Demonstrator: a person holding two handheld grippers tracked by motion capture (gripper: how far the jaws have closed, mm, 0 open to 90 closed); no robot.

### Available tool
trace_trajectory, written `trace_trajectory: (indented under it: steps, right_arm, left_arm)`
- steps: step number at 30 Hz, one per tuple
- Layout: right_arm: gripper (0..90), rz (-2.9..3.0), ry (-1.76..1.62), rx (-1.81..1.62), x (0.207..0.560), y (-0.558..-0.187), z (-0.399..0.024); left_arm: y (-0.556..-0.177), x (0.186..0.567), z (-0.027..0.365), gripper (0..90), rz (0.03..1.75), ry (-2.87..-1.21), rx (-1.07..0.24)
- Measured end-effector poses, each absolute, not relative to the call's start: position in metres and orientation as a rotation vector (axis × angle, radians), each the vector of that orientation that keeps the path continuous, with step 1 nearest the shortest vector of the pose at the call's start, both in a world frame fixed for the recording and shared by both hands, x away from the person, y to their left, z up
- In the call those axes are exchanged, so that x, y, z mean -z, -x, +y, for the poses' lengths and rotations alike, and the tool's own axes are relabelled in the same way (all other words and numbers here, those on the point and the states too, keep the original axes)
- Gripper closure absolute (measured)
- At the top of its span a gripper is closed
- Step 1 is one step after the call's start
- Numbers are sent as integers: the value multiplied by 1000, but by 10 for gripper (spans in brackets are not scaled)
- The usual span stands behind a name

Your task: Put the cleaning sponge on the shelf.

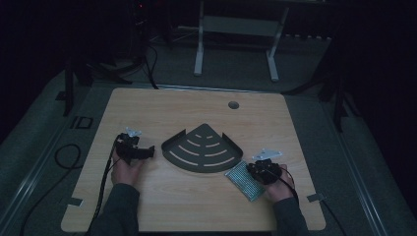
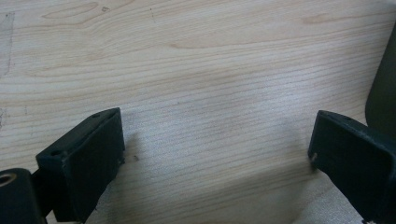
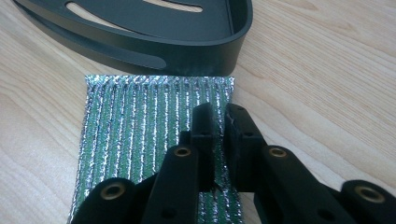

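Though dim overhead, pad (image 3: 130, 140) ribbed close-up

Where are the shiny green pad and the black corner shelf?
shiny green pad (image 3: 140, 126), right gripper view, on its ribbed top face.
black corner shelf (image 1: 202, 147), high view, on its slotted floor.

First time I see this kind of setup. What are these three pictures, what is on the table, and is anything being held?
A person sits at a wooden table with a handheld claw in each hand. The high view looks down from above; the other two come from cameras riding on each claw. On the table lie a dark fan-shaped slotted tray and a shiny green scouring pad, its far edge by the tray's rim. The left claw stands open over bare wood, holding nothing. The right claw sits over the pad with jaws nearly together; whether it grips the pad is unclear.
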State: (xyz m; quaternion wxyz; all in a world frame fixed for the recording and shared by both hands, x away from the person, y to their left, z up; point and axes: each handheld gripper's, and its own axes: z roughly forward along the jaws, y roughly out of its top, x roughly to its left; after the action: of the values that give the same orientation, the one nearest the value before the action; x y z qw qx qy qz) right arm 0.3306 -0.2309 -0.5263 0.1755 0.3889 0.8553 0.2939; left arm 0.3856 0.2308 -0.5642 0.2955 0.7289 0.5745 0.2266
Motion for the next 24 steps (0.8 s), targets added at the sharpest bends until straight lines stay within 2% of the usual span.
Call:
trace_trajectory:
  steps: [10,24]
  right_arm:
    - [781,2510,-1114,-797,515,-338,-242]
    - [762,2615,-1149,-705,517,-345,-248]
  left_arm:
    - [-386,564,231,41,1529,-1939,-603]
    - [-386,564,231,41,1529,-1939,-603]
